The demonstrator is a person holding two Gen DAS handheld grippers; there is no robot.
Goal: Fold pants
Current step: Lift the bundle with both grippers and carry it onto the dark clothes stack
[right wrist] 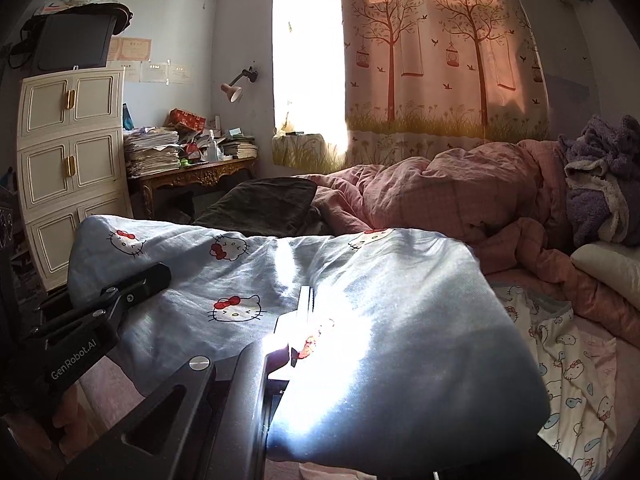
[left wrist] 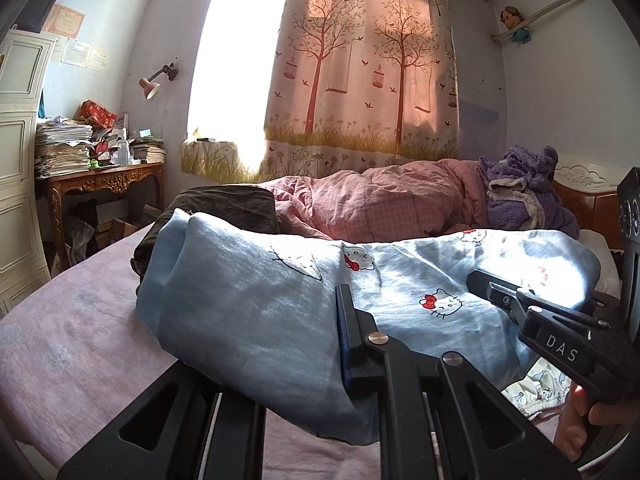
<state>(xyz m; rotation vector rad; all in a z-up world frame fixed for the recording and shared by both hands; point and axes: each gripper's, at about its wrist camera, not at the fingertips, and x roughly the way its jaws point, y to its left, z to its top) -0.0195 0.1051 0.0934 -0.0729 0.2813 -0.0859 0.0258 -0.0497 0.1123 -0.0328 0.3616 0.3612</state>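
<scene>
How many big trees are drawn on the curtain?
2. Both stand side by side on the curtain behind the bed: one tree left, one tree right. Small ones along the top edge aren't counted; folds may hide more.

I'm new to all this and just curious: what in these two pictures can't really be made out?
- Left tool: its right finger is buried under the blue pants, left wrist view.
- Right tool: sun glare washes out its tips, right wrist view.
- White patterned garment: partly covered by the pants, cut off by the edge.
</scene>
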